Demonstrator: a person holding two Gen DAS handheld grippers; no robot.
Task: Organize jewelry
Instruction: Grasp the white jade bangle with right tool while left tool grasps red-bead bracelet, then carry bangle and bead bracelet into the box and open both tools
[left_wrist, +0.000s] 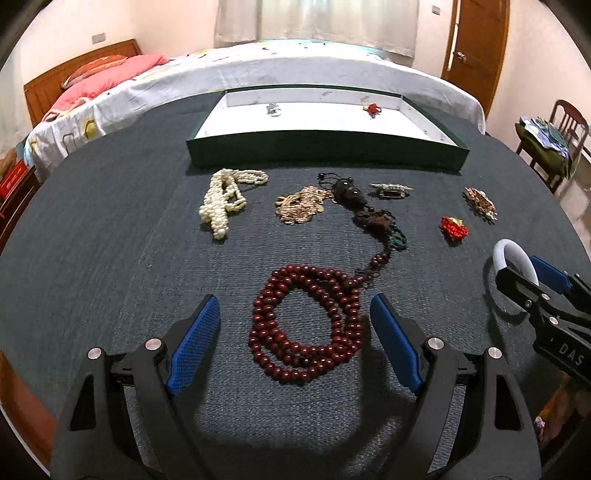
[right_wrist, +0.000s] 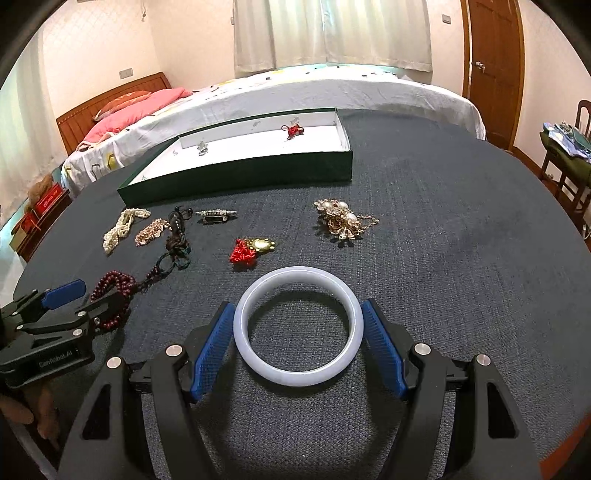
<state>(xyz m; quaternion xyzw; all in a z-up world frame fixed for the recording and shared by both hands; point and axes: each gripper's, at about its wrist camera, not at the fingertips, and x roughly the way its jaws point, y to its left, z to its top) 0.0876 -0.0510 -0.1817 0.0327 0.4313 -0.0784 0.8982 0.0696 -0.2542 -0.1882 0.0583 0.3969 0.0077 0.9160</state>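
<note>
Nearest you, your right claw (right_wrist: 298, 347) straddles a pale white bangle (right_wrist: 298, 325) lying flat on the dark table (right_wrist: 443, 258). The blue pads (right_wrist: 212, 350) sit just beside its outer rim on either side, not yet pressing, so the claw is released; this looks like the set-up for a squeeze across the ring's width. The bangle is round, so it has no long axis; its opening faces straight up.

Your left claw (left_wrist: 295, 343) is also spread wide, one pad on each side of a coiled string of dark red beads (left_wrist: 306, 325). The coil lies flat, and its tasselled tail (left_wrist: 380, 232) runs away from you, up and to the right, which gives the strand its long direction.

Farther out, loose pieces lie well apart in a rough row: a white pearl strand (left_wrist: 225, 199), a gold chain heap (left_wrist: 301, 205), a small silver clasp piece (left_wrist: 391, 190), a red knot charm (left_wrist: 453, 227) and a gold pearl brooch (right_wrist: 343, 219).

Beyond them sits a shallow green tray (left_wrist: 325, 151) with a white floor, its long side running left to right. It already holds a silver trinket (left_wrist: 273, 109) and a red charm (left_wrist: 373, 109), so it appears to be the destination.
</note>
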